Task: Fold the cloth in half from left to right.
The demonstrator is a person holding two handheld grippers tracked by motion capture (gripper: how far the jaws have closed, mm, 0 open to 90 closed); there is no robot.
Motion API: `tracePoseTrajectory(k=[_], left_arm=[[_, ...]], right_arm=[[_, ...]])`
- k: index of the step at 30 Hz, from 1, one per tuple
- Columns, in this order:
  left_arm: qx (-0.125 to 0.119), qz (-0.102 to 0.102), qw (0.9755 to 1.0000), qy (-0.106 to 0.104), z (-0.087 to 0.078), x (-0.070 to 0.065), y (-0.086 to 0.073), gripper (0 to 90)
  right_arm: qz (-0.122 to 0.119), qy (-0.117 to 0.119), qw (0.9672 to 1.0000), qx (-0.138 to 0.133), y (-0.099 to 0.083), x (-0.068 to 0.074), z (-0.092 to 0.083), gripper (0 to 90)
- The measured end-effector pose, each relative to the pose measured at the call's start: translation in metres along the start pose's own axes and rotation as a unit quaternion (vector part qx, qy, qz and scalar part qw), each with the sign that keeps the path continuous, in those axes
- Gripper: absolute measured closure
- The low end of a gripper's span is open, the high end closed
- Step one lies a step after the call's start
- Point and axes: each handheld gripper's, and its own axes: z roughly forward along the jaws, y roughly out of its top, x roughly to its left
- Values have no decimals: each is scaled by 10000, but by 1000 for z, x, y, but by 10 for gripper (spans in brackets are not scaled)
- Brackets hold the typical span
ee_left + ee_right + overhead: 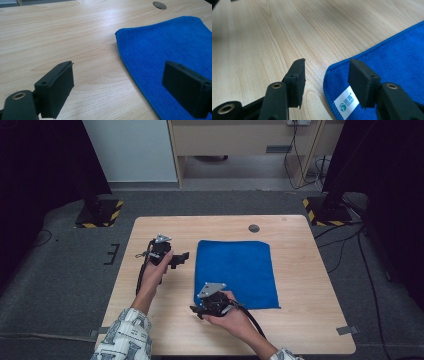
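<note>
One blue cloth (392,62) lies flat on the table (150,330), its labelled corner just ahead of my right gripper (327,75), whose half-parted jaws straddle the hem, pinching nothing. My left gripper (117,82) gapes wide at the far corner. It looks light and floppy (sure to sag), so I'd pinch corners.

The towel (172,57) runs off the frame's right edge beyond the left claw (125,87); its label (345,103), beside the right claw (327,82), is too small to read.
</note>
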Motion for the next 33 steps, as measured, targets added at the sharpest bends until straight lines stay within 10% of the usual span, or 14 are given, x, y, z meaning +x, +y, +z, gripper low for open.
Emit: tracePoseTrajectory(k=[11, 25, 33], left_arm=[[-29, -4, 10000, -15, -3, -1, 1, 93], [21, -69, 10000, -15, -1, 2, 0, 92], [21, -83, 10000, -38, 0, 1, 0, 94]], right_arm=[[-77, -365, 9991, 180, -4, 0, 9, 531], [-139, -273, 9993, 217, -4, 2, 10, 859], [-63, -202, 9998, 68, 0, 4, 6, 884]])
